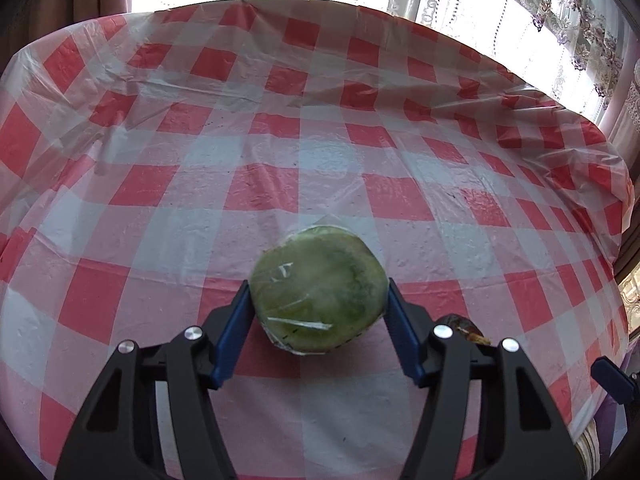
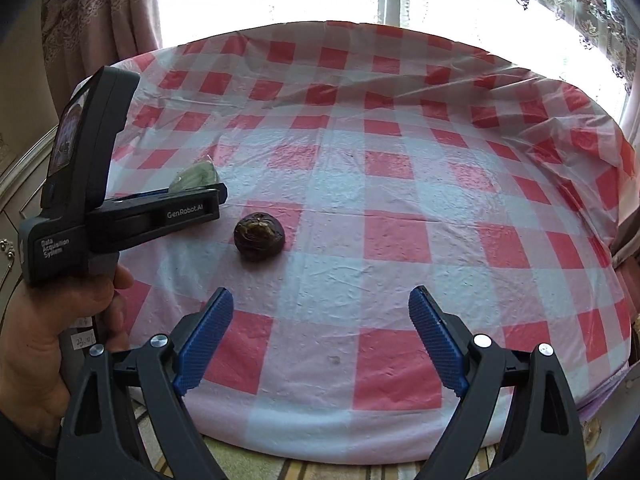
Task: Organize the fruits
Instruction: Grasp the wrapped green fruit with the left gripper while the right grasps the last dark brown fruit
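Between the blue pads of the left gripper (image 1: 318,298), low in the left wrist view, sits a plastic-wrapped green fruit (image 1: 318,288), gripped on both sides on the checked tablecloth (image 1: 320,152). Lower in the right wrist view, the right gripper (image 2: 320,336) stands released and empty; a dark brown fruit (image 2: 259,237) lies left of centre, near the left gripper.

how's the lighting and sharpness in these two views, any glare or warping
Left wrist view: window blown out white, wrapped green fruit slightly soft with glare streaks on its film. Right wrist view: same backlit window, dark round fruit sharp. Both: fisheye bends the checked tablecloth.
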A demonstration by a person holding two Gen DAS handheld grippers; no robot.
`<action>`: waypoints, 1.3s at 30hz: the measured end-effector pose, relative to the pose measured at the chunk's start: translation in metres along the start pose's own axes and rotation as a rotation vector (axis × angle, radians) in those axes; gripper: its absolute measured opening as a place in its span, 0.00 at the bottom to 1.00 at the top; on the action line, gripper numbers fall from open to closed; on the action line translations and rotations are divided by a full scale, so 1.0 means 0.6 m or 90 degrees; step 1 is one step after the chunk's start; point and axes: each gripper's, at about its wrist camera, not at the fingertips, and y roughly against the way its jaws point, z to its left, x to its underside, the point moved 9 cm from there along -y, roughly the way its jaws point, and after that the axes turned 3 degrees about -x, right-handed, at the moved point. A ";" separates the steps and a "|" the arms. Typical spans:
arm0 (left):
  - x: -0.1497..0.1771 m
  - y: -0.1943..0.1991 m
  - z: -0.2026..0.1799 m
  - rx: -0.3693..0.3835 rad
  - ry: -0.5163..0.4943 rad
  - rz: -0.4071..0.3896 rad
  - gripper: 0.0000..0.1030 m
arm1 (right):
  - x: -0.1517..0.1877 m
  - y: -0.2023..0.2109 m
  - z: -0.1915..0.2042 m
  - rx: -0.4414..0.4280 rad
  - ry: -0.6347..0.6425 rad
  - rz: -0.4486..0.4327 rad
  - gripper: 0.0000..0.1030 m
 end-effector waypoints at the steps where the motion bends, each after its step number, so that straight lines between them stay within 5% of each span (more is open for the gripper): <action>1: 0.003 0.004 0.004 0.000 0.005 0.001 0.62 | -0.003 -0.007 0.005 -0.001 0.004 0.002 0.85; 26: 0.089 0.096 0.064 -0.009 -0.014 0.008 0.61 | -0.050 -0.125 0.048 -0.034 0.000 0.035 0.70; 39: 0.091 0.096 0.067 -0.019 -0.011 0.015 0.63 | -0.042 -0.123 0.052 -0.040 0.010 0.034 0.46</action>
